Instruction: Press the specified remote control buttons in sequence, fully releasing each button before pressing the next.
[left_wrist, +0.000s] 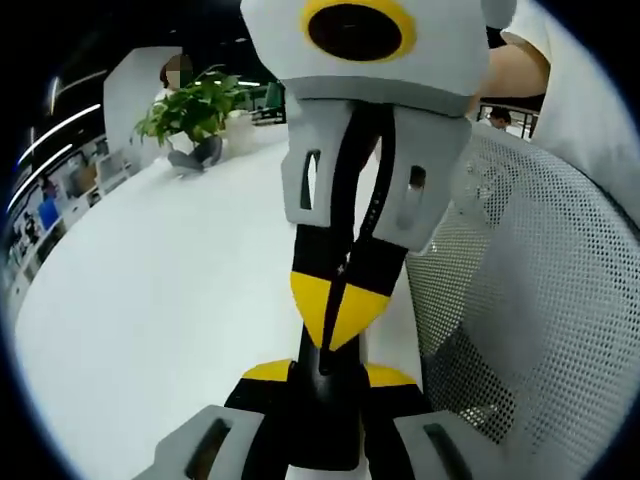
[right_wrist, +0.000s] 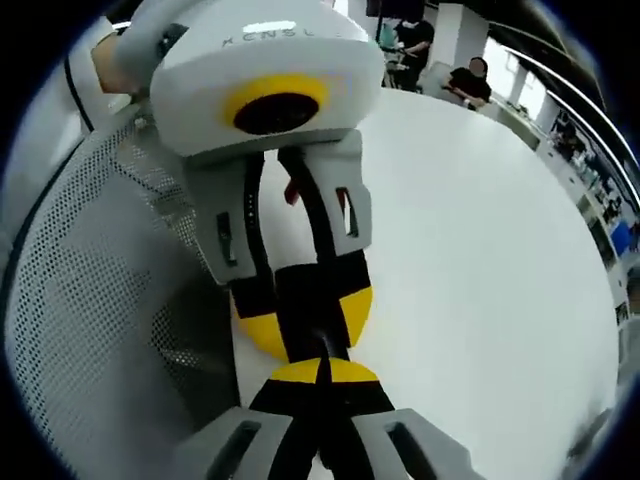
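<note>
no remote control can be made out in either view, so its place, heading and long axis cannot be told.

left gripper view: left gripper (left_wrist: 325, 375) rises from the bottom, yellow tips drawn together, nothing visibly between them. right gripper (left_wrist: 335, 305) comes down from the top, tip to tip with it, jaws closed to a yellow point. white table (left_wrist: 150, 290) spreads left. white mesh chair back (left_wrist: 540, 290) on the right. potted plant (left_wrist: 195, 105) at the far table edge, a seated person (left_wrist: 190, 150) just beside it.

right gripper view: right gripper (right_wrist: 322, 372) closed at the bottom; left gripper (right_wrist: 305, 320) meets it from above, yellow tips touching. chair mesh left, table right, people (right_wrist: 470, 80) at the far side.
</note>
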